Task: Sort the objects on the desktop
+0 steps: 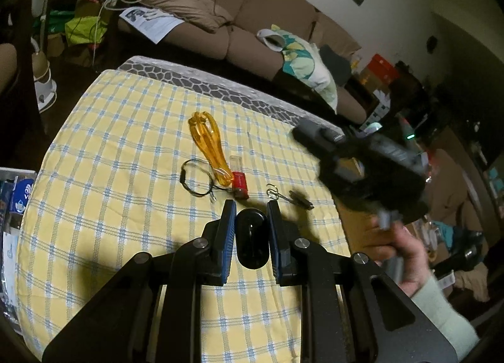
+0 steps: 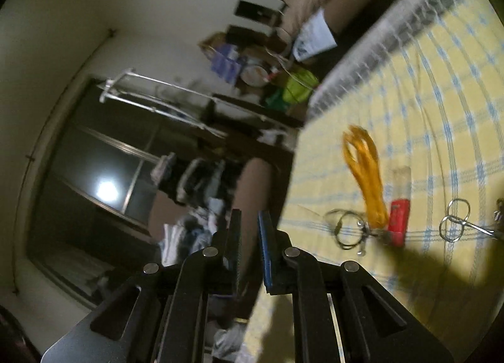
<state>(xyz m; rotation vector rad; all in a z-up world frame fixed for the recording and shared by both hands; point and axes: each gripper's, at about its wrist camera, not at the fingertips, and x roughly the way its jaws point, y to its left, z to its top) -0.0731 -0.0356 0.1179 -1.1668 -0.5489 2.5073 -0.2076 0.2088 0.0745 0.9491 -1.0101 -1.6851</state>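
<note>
A black oval object is clamped between the blue-padded fingers of the left tongs, held above the yellow-and-blue checked cloth that covers the surface. Whether the black object touches the cloth cannot be told. Beyond it, a small cluster of things is laid out on the cloth: an orange translucent clip-like piece, a thin black cord loop just beside the orange piece's near end, a red lighter-shaped item with a clear cap touching that same end, and a pair of small metal scissors a little apart to the right. No writing can be read on any of these; the red item bears faint embossing that is too small to make out. The right tongs are seen in the right wrist view slightly parted with nothing between the pads, held off the near edge of the surface and pointed toward a dim room; the view is blurred. In the left wrist view the right-hand device is seen raised over the right edge of the surface, gripped by a hand in a pale sleeve. A printed sheet is spread on a brown sofa behind, its text illegible.
</note>
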